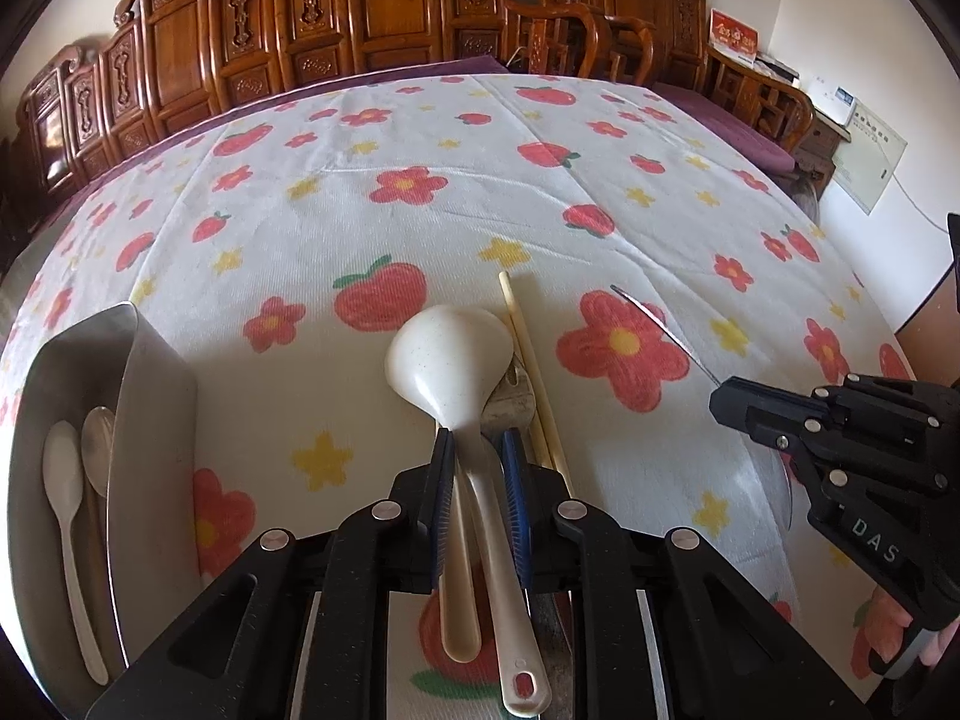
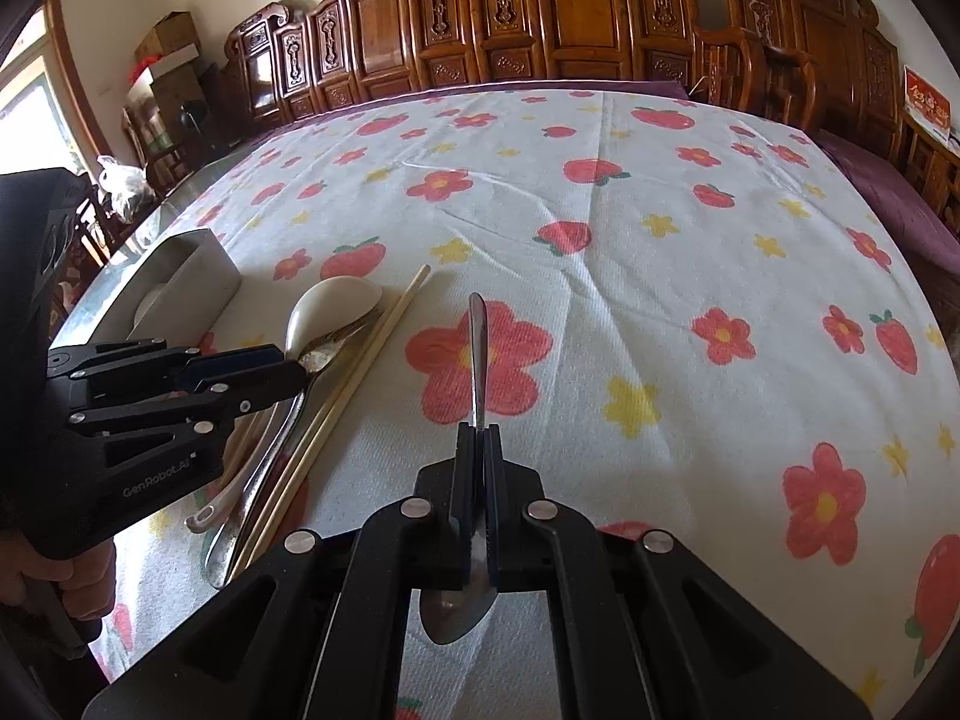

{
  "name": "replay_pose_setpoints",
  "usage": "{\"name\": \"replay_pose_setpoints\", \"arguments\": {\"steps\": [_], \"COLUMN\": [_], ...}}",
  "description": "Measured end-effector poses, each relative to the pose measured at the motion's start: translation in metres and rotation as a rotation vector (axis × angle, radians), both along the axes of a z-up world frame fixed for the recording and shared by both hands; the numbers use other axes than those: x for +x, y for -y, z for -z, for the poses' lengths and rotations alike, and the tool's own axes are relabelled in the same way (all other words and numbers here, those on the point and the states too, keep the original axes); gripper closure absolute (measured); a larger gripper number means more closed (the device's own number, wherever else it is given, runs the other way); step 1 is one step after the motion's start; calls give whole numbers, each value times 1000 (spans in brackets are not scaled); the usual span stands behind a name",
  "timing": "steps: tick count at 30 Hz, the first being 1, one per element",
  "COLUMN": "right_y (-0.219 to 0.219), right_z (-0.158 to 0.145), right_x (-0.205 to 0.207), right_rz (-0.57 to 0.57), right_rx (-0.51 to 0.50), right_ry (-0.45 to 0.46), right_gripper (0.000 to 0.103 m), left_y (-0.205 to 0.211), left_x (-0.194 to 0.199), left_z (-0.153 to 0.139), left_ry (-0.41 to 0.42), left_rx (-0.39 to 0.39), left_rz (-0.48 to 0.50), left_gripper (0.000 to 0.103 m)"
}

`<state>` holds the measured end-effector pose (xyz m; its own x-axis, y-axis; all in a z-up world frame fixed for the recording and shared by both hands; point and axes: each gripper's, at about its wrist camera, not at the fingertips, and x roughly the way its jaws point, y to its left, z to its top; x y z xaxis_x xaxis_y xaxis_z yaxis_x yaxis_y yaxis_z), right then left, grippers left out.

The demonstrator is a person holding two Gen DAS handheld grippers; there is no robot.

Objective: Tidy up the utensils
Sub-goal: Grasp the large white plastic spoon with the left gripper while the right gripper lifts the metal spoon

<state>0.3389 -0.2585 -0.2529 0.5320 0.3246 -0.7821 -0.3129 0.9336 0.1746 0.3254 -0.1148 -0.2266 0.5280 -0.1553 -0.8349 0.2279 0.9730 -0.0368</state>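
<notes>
My left gripper (image 1: 477, 441) is shut on the handle of a white ladle (image 1: 450, 354), its bowl pointing away over the floral cloth. Under it lie a metal fork (image 1: 510, 399), a second white spoon handle (image 1: 459, 600) and a pair of chopsticks (image 1: 528, 372). My right gripper (image 2: 478, 435) is shut on a metal spoon (image 2: 477, 354), handle forward, bowl back between the arms. It shows in the left wrist view (image 1: 729, 399) at the right. The left gripper shows in the right wrist view (image 2: 288, 372) over the pile.
A steel utensil tray (image 1: 150, 396) stands at the left with a white spoon (image 1: 63, 480) and a metal spoon (image 1: 96, 444) in one compartment. Carved wooden chairs (image 1: 360, 18) line the table's far edge. The floral tablecloth (image 2: 660, 300) covers the table.
</notes>
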Motion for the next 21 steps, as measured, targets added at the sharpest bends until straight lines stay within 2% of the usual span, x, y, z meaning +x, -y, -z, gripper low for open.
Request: {"name": "replay_pose_setpoints", "arguments": {"steps": [7,9,11,14,18,21], "right_y": [-1,-2,-2,-1,-1,-1], "right_z": [0,-1,-2,-3,-3,-3], "right_x": [0,0,0,-1,-1,-1], "right_rz": [-4,-6,-7,-8,-8,-9], "right_rx": [4,4,6,10,11,12], "right_ry": [1,2,3,5,5,7], "right_gripper": [99,99,99,99,99,99], "left_y": [-1,1,3,3,-5,-15], "left_x": [8,8,9,11,19,28], "left_z": [-3,-3,-4,-4,-4,-3], "left_ry": [4,14,25,32,9,-49], "left_rx": [16,46,71,99,68,-32], "left_rz": [-13,-20,-21,-32,-50,-63], "left_gripper": [84,78,77,68,56,55]}}
